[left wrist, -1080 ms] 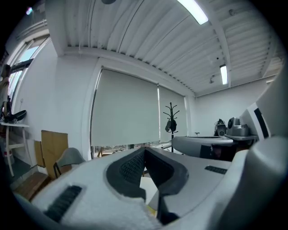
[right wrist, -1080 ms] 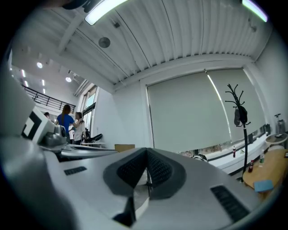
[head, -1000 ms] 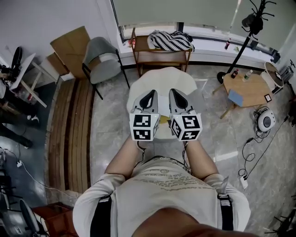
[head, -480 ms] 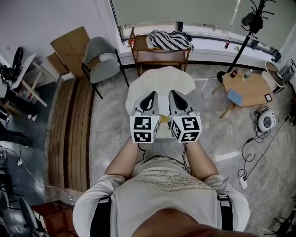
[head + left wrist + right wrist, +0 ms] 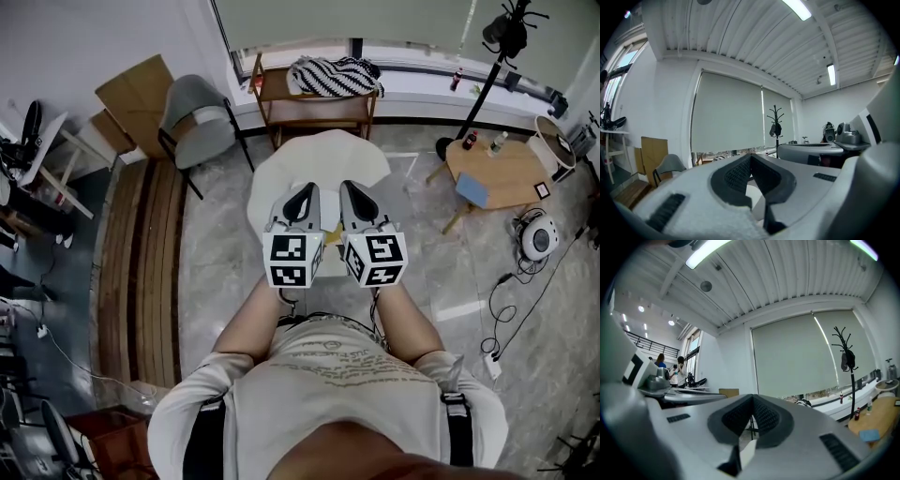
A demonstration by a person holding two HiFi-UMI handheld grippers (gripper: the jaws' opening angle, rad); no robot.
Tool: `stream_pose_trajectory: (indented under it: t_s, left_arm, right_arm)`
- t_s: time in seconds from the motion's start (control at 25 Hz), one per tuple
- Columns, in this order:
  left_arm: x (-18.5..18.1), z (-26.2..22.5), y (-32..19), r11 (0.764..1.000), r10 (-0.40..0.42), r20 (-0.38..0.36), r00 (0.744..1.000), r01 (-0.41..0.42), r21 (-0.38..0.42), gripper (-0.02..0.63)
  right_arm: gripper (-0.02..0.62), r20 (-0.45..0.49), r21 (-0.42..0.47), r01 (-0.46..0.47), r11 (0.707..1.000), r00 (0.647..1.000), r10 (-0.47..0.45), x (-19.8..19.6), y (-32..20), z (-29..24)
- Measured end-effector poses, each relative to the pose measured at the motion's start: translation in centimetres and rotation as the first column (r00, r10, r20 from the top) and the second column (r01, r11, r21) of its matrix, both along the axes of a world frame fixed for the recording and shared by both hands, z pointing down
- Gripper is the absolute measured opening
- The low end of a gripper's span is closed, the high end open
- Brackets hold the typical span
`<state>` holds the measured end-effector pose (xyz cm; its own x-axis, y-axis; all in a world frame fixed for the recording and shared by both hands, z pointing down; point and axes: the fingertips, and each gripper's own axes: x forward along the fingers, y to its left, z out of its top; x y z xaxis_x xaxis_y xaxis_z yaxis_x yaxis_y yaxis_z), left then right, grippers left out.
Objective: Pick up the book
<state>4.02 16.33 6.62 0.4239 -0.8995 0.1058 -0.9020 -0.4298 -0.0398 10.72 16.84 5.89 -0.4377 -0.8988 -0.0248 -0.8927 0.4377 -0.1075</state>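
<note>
Both grippers are held side by side, roughly level, over a round white table [image 5: 319,155] in the head view. My left gripper [image 5: 307,190] is shut with nothing between its pads, as the left gripper view also shows [image 5: 750,157]. My right gripper [image 5: 348,187] is shut and empty too, its pads meeting at the tip [image 5: 752,398]. A small yellow patch [image 5: 331,241] shows on the table between the two gripper bodies. The grippers hide most of it, and I cannot tell whether it is the book.
Beyond the table stands a wooden rack [image 5: 314,103] with a striped cloth [image 5: 335,75], and a grey chair [image 5: 197,117] is to its left. A low wooden table [image 5: 502,169] and a lamp stand [image 5: 469,94] are at the right. Cables and a round device [image 5: 539,239] lie on the floor.
Both grippers stay shut and side by side. The room has slid slightly up and left in the head view as the person and both hands moved a little.
</note>
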Motion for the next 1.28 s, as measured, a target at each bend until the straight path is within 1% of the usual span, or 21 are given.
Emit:
stream_pose_trajectory:
  t_s: [0.28,0.6,0.72,0.88,1.28]
  left_arm:
    - [0.4,0.4,-0.9,1.000,-0.012,0.003,1.000,0.012,-0.007,0.018]
    - [-0.1,1.5,-2.1,1.000,-0.011,0.002,1.000,0.011,-0.015,0.018]
    - [-0.5,1.8,-3.2,1.000,-0.011,0.007,1.000,0.011,-0.015,0.018]
    - [-1.4,1.6,-4.6,1.000,-0.025,-0.006,1.000,0.024,-0.017,0.018]
    - [-3.7,2.7,-9.1,0.998,-0.039,-0.025,0.999,0.037,-0.052,0.018]
  right_arm:
    - [0.026,0.015,0.005,-0.007,1.000,1.000,0.007,0.9,-0.9,0.1]
    - [0.026,0.031,-0.014,0.004,1.000,1.000,-0.004,0.3,-2.2,1.0]
    - [0.026,0.027,-0.009,0.003,1.000,1.000,-0.003,-0.2,-3.2,1.1]
    - [0.026,0.017,-0.016,0.014,1.000,1.000,-0.014,-1.0,-4.7,1.1]
    - [0.026,-0.006,-0.045,0.029,0.999,1.000,-0.029,-3.4,-9.4,2.0]
